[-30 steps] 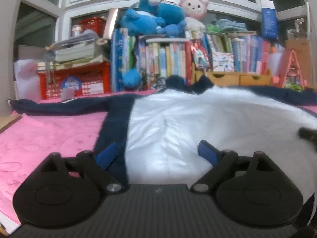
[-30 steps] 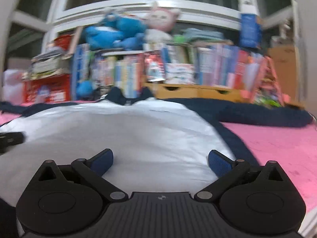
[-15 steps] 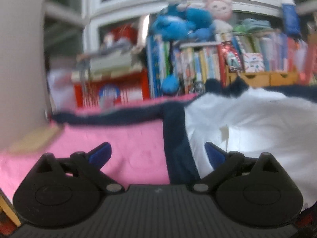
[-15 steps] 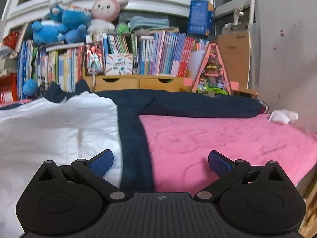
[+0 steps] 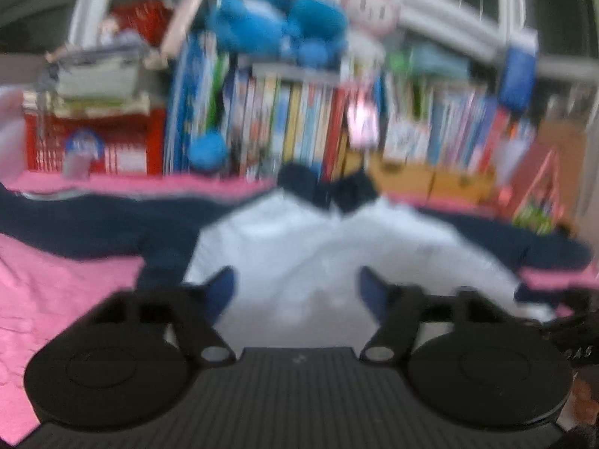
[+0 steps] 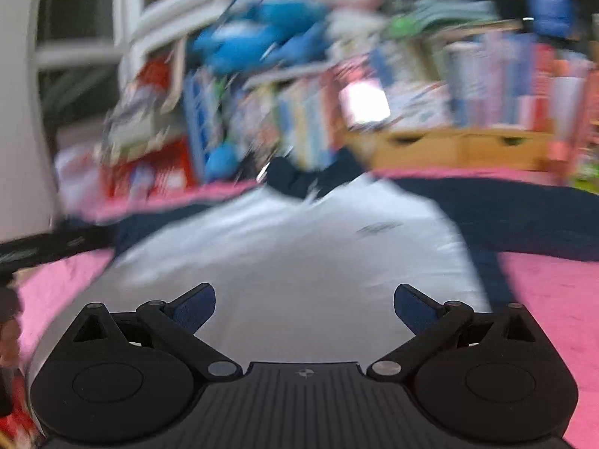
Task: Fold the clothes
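A jacket with a white body and navy sleeves lies spread flat on the pink cover, its navy collar at the far side. My left gripper hovers over the near part of the white body. Its jaws are closing, and the blurred left wrist view shows no cloth pinched between the blue pads. My right gripper stands wide open above the white body, with nothing between its fingers. The right navy sleeve stretches off to the right.
Behind the cover stands a row of books with blue plush toys on top. A red basket is at the left and wooden drawers at the right. Pink cover shows beside the jacket.
Both views have swung from the jacket's side edges back over its white middle and sit higher. The left jaws stand narrower than before. The right jaws are as wide as they were.
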`<state>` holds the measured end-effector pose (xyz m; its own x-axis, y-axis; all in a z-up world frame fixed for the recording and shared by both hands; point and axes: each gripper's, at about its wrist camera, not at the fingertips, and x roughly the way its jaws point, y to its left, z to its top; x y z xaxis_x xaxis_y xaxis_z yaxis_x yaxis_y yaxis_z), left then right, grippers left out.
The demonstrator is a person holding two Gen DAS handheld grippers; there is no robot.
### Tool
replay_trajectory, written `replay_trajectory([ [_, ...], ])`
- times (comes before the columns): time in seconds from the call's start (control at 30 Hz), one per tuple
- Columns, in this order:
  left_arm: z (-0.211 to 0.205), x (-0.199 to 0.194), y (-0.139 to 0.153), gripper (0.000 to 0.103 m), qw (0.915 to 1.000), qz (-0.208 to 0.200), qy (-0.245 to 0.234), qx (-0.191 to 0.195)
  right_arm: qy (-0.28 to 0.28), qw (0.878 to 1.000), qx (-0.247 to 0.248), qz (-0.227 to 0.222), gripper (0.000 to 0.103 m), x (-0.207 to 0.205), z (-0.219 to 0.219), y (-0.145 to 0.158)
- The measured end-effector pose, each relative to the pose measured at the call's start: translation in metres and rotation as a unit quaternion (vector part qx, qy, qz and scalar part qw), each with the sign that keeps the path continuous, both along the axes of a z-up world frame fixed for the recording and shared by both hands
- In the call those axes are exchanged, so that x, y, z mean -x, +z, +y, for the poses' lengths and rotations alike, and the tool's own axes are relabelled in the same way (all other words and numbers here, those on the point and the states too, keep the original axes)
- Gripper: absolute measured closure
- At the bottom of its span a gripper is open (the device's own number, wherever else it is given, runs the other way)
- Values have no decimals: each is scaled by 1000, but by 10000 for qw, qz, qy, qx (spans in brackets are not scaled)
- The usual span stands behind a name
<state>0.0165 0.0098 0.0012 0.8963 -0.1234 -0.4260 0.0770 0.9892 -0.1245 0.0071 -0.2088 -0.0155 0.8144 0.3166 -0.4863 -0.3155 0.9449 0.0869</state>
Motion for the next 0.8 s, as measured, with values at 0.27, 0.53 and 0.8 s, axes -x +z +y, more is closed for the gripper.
replay_trajectory([
  [0.27,25,-35,-31,52,9934,894,408,-585,-213,9943,753,726,7,-52,-7,-23],
  [0.53,68,-32,-27,48,9805,953,1204,-1224,-1427,9821,953,778,5,-80,-87,-27],
  [0.8,65,-15,19,50,9945,412,413,-871,-1923,9741,1030,592,31,-66,-129,7],
])
